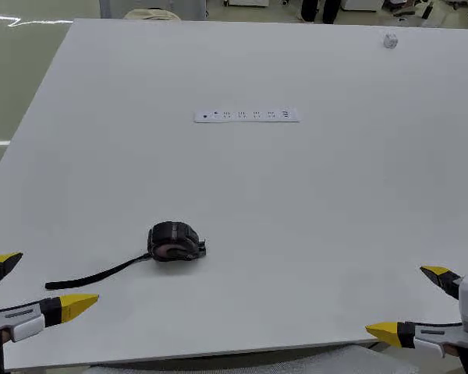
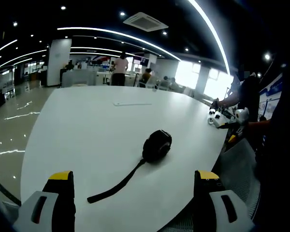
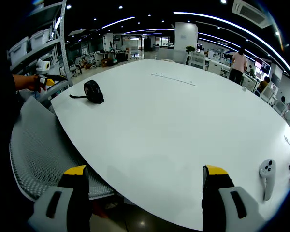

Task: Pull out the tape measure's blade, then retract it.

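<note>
A black tape measure [image 1: 173, 241] lies on the white table [image 1: 296, 187], its black wrist strap [image 1: 93, 275] trailing toward the near left edge. It also appears as the tape measure [image 2: 157, 144] in the left gripper view and as the tape measure [image 3: 93, 91] far off in the right gripper view. The blade is inside the case. My left gripper [image 1: 25, 282] stands open at the near left edge, close to the strap's end, holding nothing. My right gripper [image 1: 421, 304] is open at the near right edge, well away from the tape measure.
A white power strip [image 1: 246, 116] lies flat at mid-table. A small white object [image 1: 390, 40] sits at the far right corner. A white controller [image 3: 267, 172] rests on the table in the right gripper view. A grey chair back [image 3: 38, 150] stands at the near edge. People stand far behind.
</note>
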Demonstrator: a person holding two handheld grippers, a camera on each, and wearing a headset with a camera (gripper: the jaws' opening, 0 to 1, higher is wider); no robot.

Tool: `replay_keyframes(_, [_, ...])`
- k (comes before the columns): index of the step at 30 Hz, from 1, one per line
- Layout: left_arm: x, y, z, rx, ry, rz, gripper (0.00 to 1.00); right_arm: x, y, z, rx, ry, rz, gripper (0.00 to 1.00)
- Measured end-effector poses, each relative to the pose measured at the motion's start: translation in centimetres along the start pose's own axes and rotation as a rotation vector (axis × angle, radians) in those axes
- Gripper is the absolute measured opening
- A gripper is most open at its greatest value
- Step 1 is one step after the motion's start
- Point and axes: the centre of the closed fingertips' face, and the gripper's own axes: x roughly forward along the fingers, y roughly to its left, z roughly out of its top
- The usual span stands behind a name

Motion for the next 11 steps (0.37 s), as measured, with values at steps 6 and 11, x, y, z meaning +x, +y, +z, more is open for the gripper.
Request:
replay_keyframes(6, [-0.28, -0.11, 0.62, 0.003, -0.015, 0.01, 1.0, -0.31, -0.04, 0.0, -0.004, -0.002, 0.006, 1.0])
replay_keyframes(11, [-0.67, -0.46, 0.8, 0.008, -0.028, 0.015, 1.0, -0.5, -0.55, -0.44, 0.003, -0.004, 0.004, 1.0])
